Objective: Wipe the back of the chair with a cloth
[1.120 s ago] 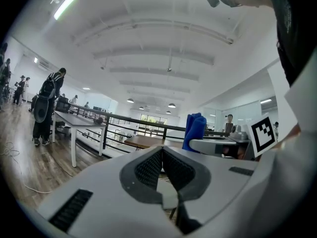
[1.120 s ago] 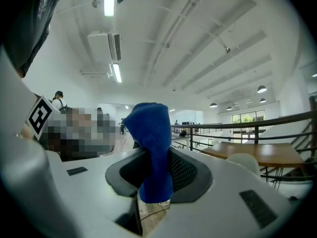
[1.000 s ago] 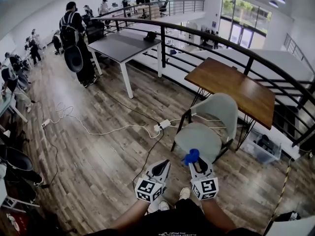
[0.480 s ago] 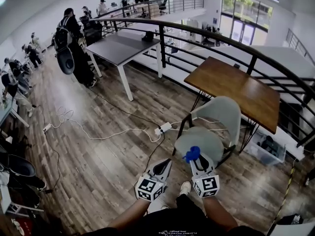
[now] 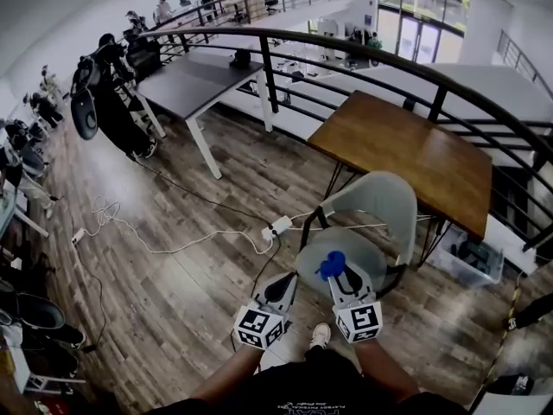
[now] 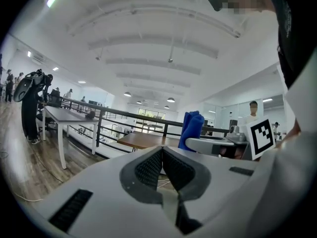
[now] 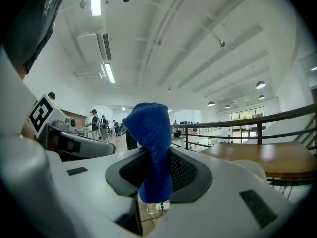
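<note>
Tongs, head view: left gripper (image 5: 278,290) and right gripper (image 5: 342,275) side by side over plank floor (image 5: 173,284), just before the chair (image 5: 373,204). Blue cloth (image 5: 332,264) bunched at the right tips. Chair is a pale grey shell on a dark frame, its back toward a wooden table (image 5: 406,150). Curved black railing (image 5: 285,46) beyond.

Left gripper view: ribbed pads pressed together, nothing between.

Right gripper view: jaws clamp the knitted cloth, which stands up in a fold. White power strip (image 7: 158,206) on the floor below.
</note>
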Tool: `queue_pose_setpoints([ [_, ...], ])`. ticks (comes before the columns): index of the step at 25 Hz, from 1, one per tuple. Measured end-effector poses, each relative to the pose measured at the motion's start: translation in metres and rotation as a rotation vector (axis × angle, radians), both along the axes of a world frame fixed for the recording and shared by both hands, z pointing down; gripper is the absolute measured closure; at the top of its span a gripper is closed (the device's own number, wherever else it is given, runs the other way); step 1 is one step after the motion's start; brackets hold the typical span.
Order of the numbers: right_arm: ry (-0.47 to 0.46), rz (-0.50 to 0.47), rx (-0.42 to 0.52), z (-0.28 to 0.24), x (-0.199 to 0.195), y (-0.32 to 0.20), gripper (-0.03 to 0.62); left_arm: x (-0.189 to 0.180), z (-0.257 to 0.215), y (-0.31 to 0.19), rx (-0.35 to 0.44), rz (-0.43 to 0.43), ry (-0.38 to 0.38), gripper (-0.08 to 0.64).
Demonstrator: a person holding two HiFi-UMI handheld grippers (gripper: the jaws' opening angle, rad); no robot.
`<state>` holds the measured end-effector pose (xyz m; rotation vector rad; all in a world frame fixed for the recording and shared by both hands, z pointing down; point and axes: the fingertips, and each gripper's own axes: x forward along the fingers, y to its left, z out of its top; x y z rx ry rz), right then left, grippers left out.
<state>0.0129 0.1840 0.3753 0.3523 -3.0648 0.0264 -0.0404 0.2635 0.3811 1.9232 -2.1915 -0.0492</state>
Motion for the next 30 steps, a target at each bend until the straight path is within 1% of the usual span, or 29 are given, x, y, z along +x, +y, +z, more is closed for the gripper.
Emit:
queue_pose_setpoints([
  [3,0.006,0.001,-0.023,0.007,-0.006,-0.022,0.486,-0.008,0.002,-0.024,-0.011,-0.004,0.006,0.552],
  [7,0.018,0.000,-0.041,0.013,-0.014,-0.047,0.486,-0.021,0.001,-0.053,-0.017,-0.016,-0.006,0.552],
  [10,0.023,0.004,-0.047,0.014,-0.020,-0.064,0.486,-0.032,0.003,-0.071,-0.020,-0.008,-0.005,0.552],
  [16,0.033,0.043,-0.050,0.017,-0.025,-0.096,0.486,-0.050,0.007,-0.097,-0.025,0.001,0.014,0.552],
  [22,0.051,0.125,-0.050,0.023,-0.037,-0.134,0.486,-0.065,0.011,-0.141,-0.015,0.065,0.015,0.552],
  [30,0.090,0.225,-0.063,0.034,-0.071,-0.175,0.486,-0.102,0.020,-0.192,-0.024,0.163,0.034,0.552],
])
